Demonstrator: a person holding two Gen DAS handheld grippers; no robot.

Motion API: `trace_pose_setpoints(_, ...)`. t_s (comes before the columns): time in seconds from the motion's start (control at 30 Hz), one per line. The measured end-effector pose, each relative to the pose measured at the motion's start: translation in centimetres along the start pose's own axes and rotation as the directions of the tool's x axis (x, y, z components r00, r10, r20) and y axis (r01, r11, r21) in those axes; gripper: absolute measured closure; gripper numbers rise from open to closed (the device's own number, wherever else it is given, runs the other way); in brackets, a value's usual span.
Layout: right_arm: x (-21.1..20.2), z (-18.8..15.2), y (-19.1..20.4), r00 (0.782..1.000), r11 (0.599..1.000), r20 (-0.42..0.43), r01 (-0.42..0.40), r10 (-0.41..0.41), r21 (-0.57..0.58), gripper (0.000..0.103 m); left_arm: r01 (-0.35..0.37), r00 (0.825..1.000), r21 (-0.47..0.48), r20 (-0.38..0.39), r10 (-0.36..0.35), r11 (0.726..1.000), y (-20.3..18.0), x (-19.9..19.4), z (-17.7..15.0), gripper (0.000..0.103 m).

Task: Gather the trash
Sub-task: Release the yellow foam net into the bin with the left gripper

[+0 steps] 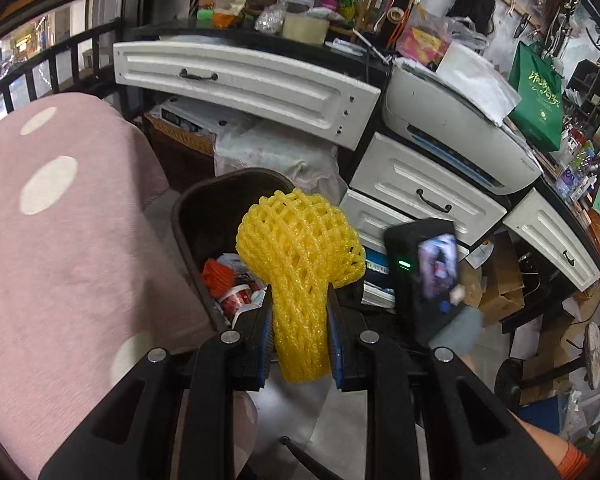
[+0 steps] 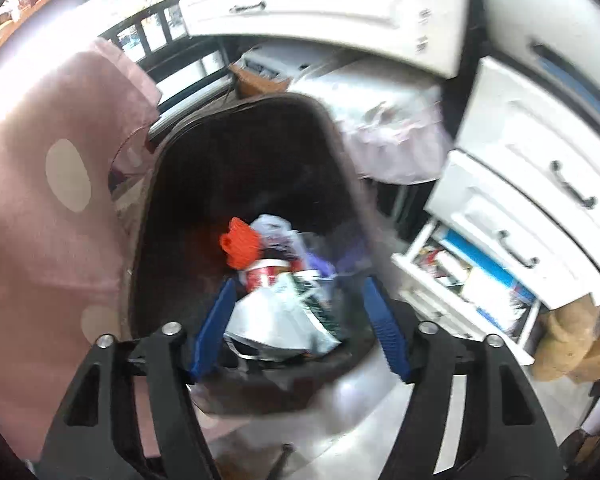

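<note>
Foam net: I am gripping a yellow foam fruit net (image 1: 300,264) in my left gripper (image 1: 299,330); its narrow end is squeezed between the blue pads, and its wide end is bulging out above the fingertips, in front of the bin's opening.

Left gripper: it is clenched on the foam net, both pads pressing into the mesh.

Trash bin: a dark brown bin (image 1: 188,216) is standing just past the net, between the pink cover and the white drawers. In the right wrist view I am looking straight into the bin (image 2: 148,216).

Bin contents: an orange foam piece (image 2: 240,246), a red and white cup (image 2: 262,274) and crumpled white and green wrappers (image 2: 284,316) are lying in a heap inside. That view is blurred, so I cannot tell the smaller scraps apart.

Right gripper: I am holding my right gripper (image 2: 300,308) over the bin with its jaws spread wide; the pads are pressing on nothing, and the wrappers are showing between them.

Pink cover: a pink cloth with white dots (image 1: 60,220) is draping over something on the left, just beside the bin.

Drawers: white drawers with dark handles (image 1: 428,196) are stacked to the right of the bin; a wide white drawer front (image 1: 244,84) is jutting out above it.

Printer: a grey-white printer (image 1: 452,136) is sitting above the stacked drawers, with loose paper on top.
</note>
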State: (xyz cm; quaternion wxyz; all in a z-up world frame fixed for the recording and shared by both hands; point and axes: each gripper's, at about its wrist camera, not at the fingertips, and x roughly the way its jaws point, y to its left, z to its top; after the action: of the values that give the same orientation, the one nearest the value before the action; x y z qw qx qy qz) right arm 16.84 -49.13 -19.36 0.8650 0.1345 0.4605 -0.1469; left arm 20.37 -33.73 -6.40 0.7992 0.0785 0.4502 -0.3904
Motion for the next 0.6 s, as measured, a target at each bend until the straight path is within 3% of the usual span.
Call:
trace_pose_setpoints(0.33, -4.6, -4.7, -6.9, 0.997, 0.986, 0.020, 0.071, -0.074, 0.152, 0.033, -0.011, 0.986, -0.032, -0.168, 0.005, 0.999, -1.1, 9.6, 0.9, 0.080)
trace_pose_setpoints(0.6, -7.3, -7.8, -8.3, 0.995, 0.980, 0.045, 0.081, -0.090, 0.181, 0.033, -0.066, 0.962, -0.060, -0.267, 0.048, 0.996, 0.3, 16.3, 0.7, 0.080)
